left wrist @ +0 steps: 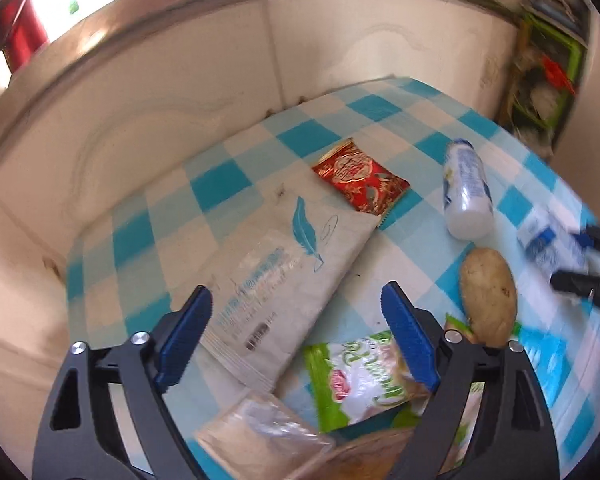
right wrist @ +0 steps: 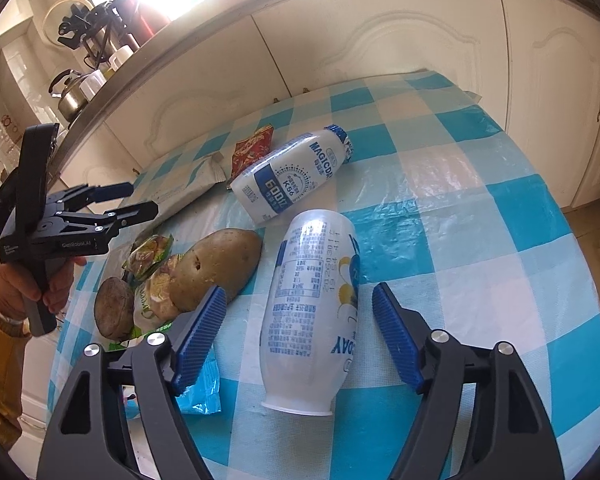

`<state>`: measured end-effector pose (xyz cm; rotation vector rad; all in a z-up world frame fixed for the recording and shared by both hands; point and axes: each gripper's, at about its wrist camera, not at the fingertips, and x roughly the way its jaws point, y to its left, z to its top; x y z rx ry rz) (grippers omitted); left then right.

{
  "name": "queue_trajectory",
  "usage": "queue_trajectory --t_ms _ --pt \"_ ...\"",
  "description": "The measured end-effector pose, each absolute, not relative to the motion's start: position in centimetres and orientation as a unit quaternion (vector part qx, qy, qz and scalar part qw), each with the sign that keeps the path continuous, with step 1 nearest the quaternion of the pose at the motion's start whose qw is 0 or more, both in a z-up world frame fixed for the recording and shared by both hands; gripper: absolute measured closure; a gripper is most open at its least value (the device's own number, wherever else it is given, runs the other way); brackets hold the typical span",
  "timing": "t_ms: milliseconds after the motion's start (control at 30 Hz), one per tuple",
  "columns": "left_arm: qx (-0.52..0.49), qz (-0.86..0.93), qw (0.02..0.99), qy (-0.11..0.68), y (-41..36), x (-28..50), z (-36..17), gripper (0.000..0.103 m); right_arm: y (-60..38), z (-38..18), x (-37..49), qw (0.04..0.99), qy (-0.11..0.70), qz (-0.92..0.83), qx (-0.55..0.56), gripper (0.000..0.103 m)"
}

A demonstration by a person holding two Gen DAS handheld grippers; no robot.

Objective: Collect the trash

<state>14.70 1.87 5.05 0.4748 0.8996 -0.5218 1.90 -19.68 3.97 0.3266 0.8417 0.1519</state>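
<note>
On the checked tablecloth, trash lies mixed with food. My left gripper hangs wide and empty over the white feather-print pouch; closing low could snag the cloth. My right gripper stands wide astride the near white bottle, pads clear; an off-centre squeeze may roll it. The potato beside it is not trash; I risk nudging it.

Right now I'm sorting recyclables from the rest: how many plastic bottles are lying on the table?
2. One bottle lies between the right gripper's open jaws, untouched. The other, a blue-capped bottle, lies farther back beside the red wrapper. More may be hidden outside both views.
</note>
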Motion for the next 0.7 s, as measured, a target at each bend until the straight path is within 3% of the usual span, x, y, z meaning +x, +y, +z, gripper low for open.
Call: queue_trajectory --t_ms 67,267,700 --pt "0.277 -0.252 0.832 0.410 1.1 15.0 5.2 0.009 -19.5 4.0 2.0 0.897 0.407 0.074 0.156 0.023" --pt "0.341 -0.258 0.778 0.460 0.2 18.7 2.8 0.009 -19.5 4.0 2.0 0.897 0.407 0.075 0.157 0.022" --pt "0.290 -0.301 0.762 0.494 0.7 23.1 1.0 0.006 -19.1 4.0 2.3 0.897 0.409 0.079 0.148 0.017"
